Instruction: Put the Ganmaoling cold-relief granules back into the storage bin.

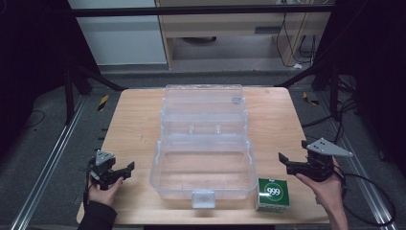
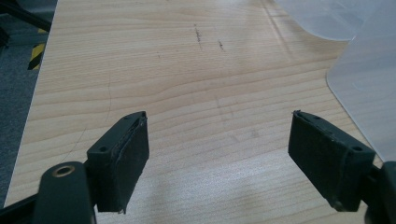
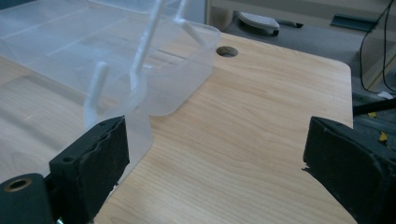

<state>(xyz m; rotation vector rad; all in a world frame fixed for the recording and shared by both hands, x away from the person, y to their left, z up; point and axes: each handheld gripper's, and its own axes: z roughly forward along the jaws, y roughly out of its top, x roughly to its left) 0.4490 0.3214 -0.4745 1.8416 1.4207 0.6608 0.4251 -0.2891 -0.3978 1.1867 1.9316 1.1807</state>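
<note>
A clear plastic storage box [image 1: 203, 165] lies open in the middle of the wooden table [image 1: 131, 120], its lid [image 1: 203, 103] folded back away from me. It looks empty. A small green and white carton marked 999 [image 1: 272, 194] stands by the box's front right corner. My left gripper [image 1: 125, 171] hovers open near the front left of the table, left of the box, with bare wood between its pads [image 2: 125, 158]. My right gripper [image 1: 286, 164] is open to the right of the box, just behind the carton. The box's corner [image 3: 140, 70] is near its left pad [image 3: 100, 163].
The table has a round cable hole [image 3: 227, 51] near its far right corner. Metal rails [image 1: 45, 165] run along the floor on both sides, with black frame struts [image 1: 91, 76] behind. Cables [image 1: 368, 191] trail on the floor at the right.
</note>
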